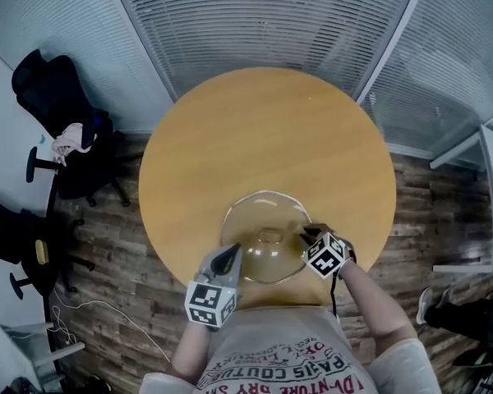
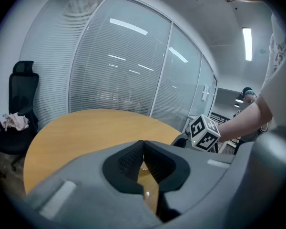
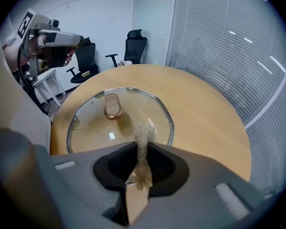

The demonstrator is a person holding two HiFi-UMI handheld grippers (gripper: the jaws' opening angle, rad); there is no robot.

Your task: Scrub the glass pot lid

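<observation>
The glass pot lid [image 1: 261, 218] lies on the round wooden table [image 1: 255, 130] near its front edge, its knob [image 1: 270, 238] on top. In the right gripper view the lid [image 3: 97, 128] and knob [image 3: 112, 105] lie just ahead of the jaws. My right gripper [image 1: 307, 235] is shut on a tan fibrous scrubber [image 3: 143, 138] that sticks out over the lid's near rim. My left gripper [image 1: 228, 258] is at the lid's front-left edge. Its jaws [image 2: 143, 149] are closed, with nothing visible between the pads. From the right it [image 3: 79, 41] looks raised above the table edge.
Black office chairs [image 1: 66, 125] stand on the wood floor to the left, and another chair [image 3: 136, 44] shows beyond the table. Glass walls with blinds [image 1: 271, 23] ring the far side. A white cable [image 1: 107, 306] lies on the floor. The person's body is against the table's front edge.
</observation>
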